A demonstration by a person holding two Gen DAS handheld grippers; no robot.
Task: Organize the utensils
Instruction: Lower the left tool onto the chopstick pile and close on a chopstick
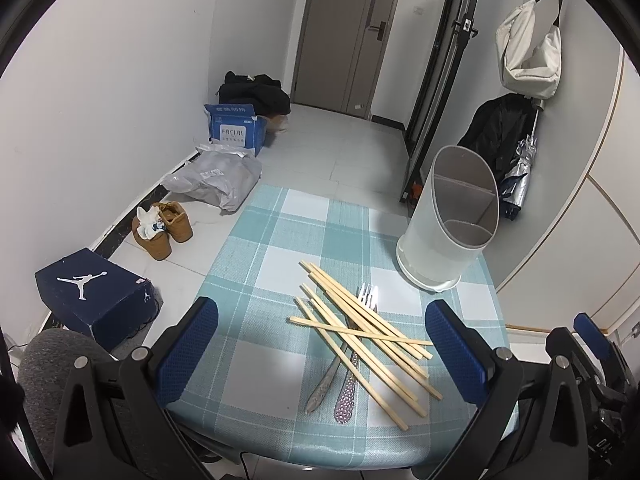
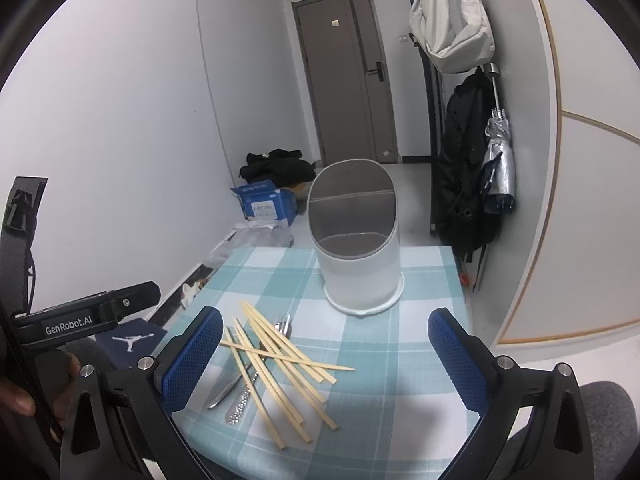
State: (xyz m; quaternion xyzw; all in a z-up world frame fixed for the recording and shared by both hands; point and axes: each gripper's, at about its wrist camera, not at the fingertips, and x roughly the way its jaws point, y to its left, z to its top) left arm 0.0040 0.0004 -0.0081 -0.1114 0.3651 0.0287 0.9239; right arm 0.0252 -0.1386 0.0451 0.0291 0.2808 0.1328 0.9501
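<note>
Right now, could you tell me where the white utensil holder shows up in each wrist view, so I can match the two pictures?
Left wrist view: the utensil holder stands right of centre, at the table's far right corner, beyond the chopsticks.
Right wrist view: the holder stands near the centre, upright at the far edge of the table.
Shared landmark: the checked tablecloth, with the pile of chopsticks lying over the forks.
</note>
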